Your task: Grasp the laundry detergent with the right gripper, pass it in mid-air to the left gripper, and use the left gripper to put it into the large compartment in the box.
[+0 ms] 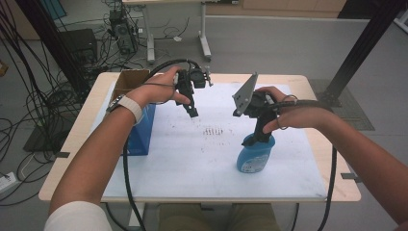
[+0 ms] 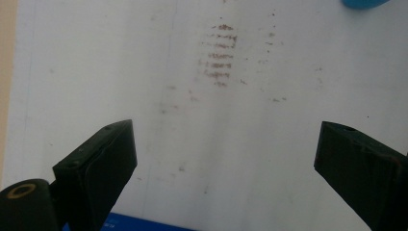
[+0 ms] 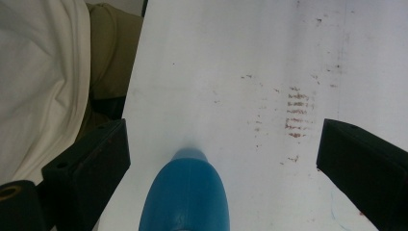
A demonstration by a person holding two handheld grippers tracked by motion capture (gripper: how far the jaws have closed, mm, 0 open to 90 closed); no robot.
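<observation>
At four o'clock on surface point(image 1: 308, 180): blue bottle point(image 1: 255, 154), upright; right gripper point(image 1: 256, 137) released astride it, poised to grasp; left gripper point(image 1: 193, 113) released, idle.

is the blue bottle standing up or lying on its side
Standing up. In the high view the blue bottle rests on its base on the white sheet, its top pointing up toward the right tongs, whose jaws are spread.

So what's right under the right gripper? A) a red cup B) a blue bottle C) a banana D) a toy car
B: the blue bottle stands on the white mat just below the right gripper, between its open jaws, which are wide apart and not touching it.
</observation>
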